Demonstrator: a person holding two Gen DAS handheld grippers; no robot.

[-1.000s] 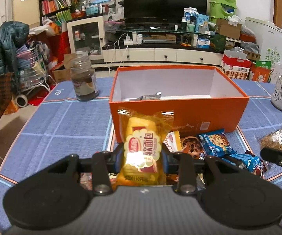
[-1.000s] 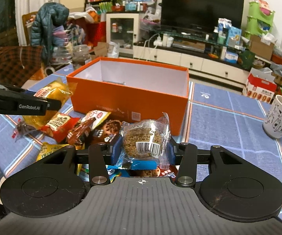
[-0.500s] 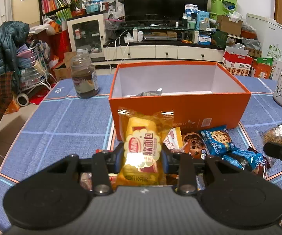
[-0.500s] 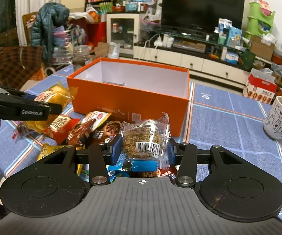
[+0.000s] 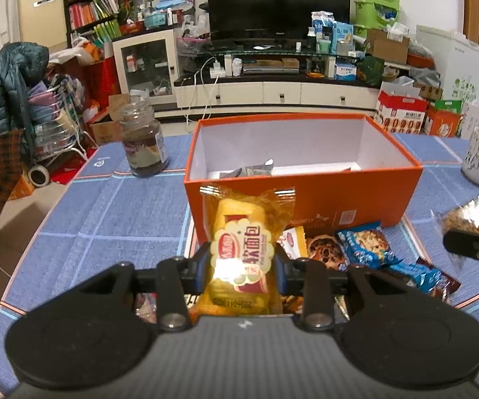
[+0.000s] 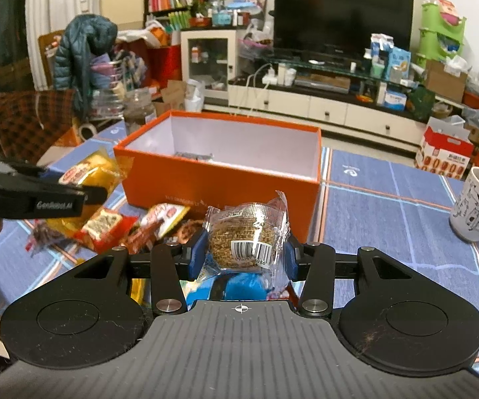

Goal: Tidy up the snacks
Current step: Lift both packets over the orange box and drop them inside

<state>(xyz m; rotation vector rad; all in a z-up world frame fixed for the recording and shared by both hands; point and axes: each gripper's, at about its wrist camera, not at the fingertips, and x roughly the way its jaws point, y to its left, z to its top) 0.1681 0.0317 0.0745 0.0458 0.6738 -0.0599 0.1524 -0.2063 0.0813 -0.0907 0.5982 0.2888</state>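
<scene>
My left gripper [image 5: 242,259] is shut on a yellow bread packet [image 5: 244,232], held above the table just in front of the open orange box [image 5: 306,196]. My right gripper [image 6: 242,254] is shut on a clear-wrapped brown grain cake [image 6: 246,232], also in front of the orange box [image 6: 219,183]. A silver wrapper [image 5: 249,170] lies inside the box. Several loose snack packets [image 5: 362,244] lie on the table before the box. The left gripper and its packet [image 6: 86,173] show at the left of the right wrist view.
A dark glass jar [image 5: 143,139] stands left of the box. A white patterned mug [image 6: 478,204] stands at the right on the blue tablecloth [image 5: 106,212]. The table edge runs along the left, with a chair and clutter beyond.
Both grippers have risen and moved closer to the orange box, still holding their snacks. More of the box's inside shows now.
</scene>
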